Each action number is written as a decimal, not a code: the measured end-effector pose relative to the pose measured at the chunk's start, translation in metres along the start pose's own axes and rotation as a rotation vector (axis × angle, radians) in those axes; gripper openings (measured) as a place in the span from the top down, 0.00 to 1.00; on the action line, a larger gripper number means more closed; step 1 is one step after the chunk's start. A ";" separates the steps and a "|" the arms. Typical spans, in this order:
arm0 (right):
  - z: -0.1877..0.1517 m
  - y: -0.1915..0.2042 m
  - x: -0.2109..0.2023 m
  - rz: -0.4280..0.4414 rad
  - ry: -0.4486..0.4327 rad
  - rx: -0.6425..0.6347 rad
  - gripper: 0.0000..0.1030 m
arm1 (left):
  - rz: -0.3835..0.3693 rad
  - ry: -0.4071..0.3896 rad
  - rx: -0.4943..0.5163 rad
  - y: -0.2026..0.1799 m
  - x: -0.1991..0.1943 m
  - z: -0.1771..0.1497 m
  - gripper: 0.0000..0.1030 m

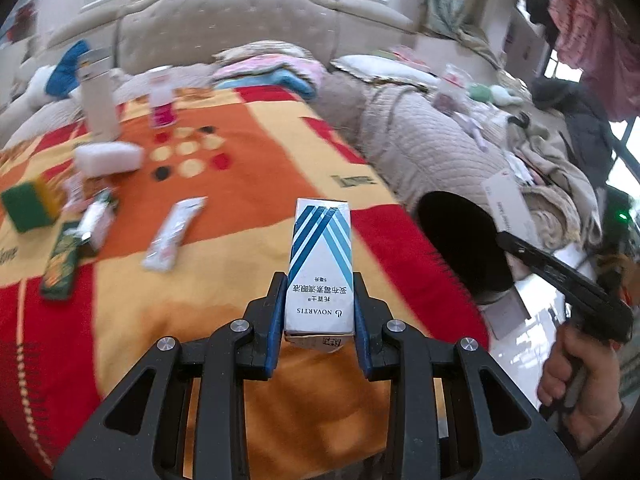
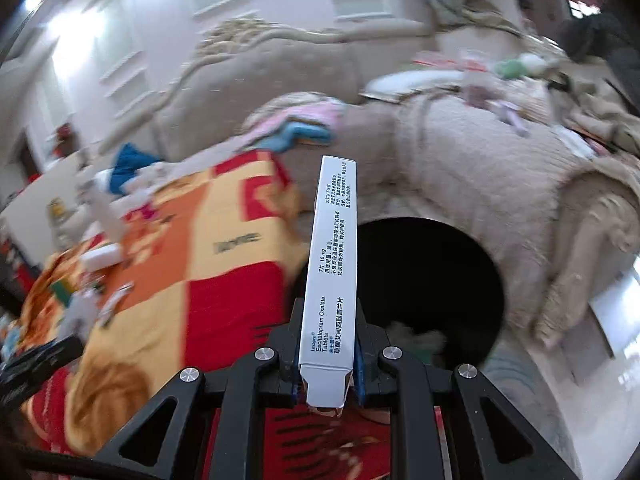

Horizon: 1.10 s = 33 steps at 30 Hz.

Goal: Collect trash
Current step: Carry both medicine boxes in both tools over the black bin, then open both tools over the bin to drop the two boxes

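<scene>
My left gripper is shut on a white box with blue stripes, held upright above the red, orange and yellow blanket. My right gripper is shut on a long white tablet box, held beside the black opening of a trash bin. The bin also shows in the left wrist view, at the right off the bed's edge. More trash lies on the blanket at the left: a white sachet, a green packet, a small wrapper.
A white bottle, a pink-labelled bottle, a white block and a green-yellow sponge are on the blanket. A beige quilt, folded clothes and the padded headboard lie behind. The other hand-held gripper is at the right.
</scene>
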State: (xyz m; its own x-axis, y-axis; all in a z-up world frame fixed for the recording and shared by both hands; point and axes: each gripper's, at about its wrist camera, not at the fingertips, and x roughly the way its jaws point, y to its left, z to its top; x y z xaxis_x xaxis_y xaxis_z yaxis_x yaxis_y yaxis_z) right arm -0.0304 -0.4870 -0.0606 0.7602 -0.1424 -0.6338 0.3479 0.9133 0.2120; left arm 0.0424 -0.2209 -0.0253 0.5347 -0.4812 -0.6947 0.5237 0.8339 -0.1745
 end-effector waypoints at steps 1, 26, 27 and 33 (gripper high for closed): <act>0.001 -0.007 0.003 -0.029 0.003 0.026 0.83 | -0.007 0.000 0.012 -0.006 0.002 0.002 0.73; 0.011 -0.056 0.031 -0.108 0.080 0.166 0.83 | -0.198 0.111 0.255 -0.142 0.140 0.067 0.72; 0.011 -0.057 0.032 -0.106 0.083 0.169 0.83 | -0.196 0.118 0.249 -0.142 0.143 0.067 0.72; 0.008 -0.067 0.039 -0.097 0.113 0.242 0.71 | -0.189 0.129 0.241 -0.142 0.145 0.064 0.43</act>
State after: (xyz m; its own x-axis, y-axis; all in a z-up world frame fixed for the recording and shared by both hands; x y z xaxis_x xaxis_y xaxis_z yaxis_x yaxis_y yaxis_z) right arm -0.0200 -0.5566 -0.0932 0.6558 -0.1692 -0.7357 0.5471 0.7780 0.3088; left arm 0.0885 -0.4264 -0.0568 0.3326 -0.5705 -0.7510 0.7556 0.6377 -0.1498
